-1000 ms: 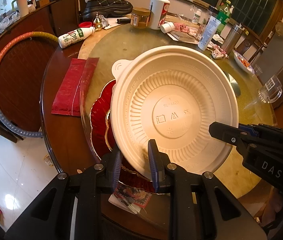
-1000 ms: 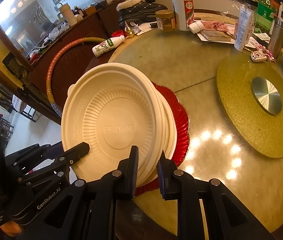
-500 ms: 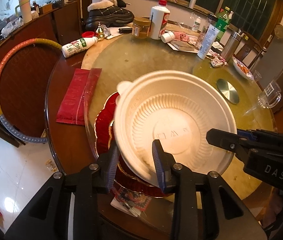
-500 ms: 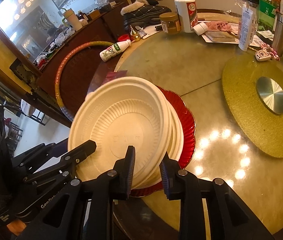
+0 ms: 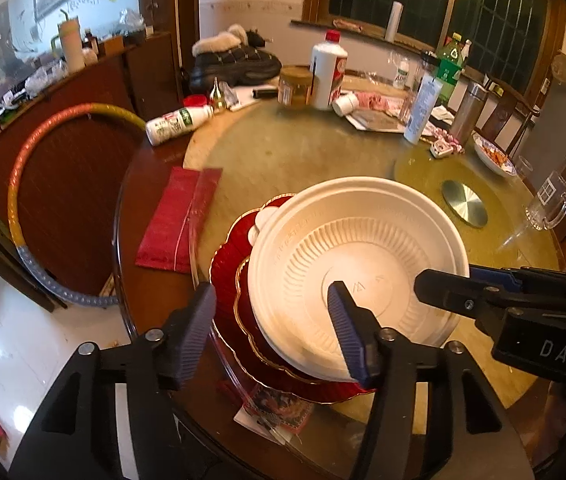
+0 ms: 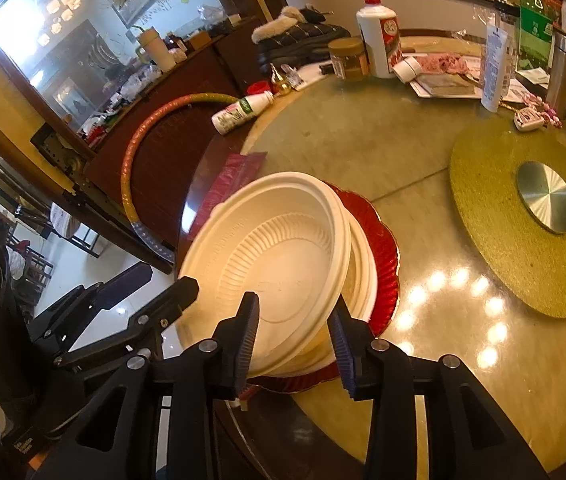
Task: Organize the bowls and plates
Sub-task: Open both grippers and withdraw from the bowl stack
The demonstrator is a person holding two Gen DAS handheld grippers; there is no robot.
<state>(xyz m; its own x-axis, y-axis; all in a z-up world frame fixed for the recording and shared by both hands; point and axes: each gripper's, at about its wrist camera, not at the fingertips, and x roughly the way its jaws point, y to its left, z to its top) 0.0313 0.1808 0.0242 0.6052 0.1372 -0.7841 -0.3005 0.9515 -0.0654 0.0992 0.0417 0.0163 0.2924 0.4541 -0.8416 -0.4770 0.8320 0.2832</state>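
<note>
warm indoor light – table [image 6: 423, 360] glare, perhaps slight blur

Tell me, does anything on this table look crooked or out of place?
Yes. The top white bowl sits tilted and off-centre on the white bowls stacked on the red plate, not nested flat. Farther back, a small white bottle lies on its side at the table edge.

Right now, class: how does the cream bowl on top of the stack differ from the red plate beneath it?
The cream bowl is plain, deep and ribbed; the red plate is glossy, shallow and gold-edged. The cream bowl's rim is round; the red plate's is scalloped. Both sit in one stack at the table's edge.
</note>
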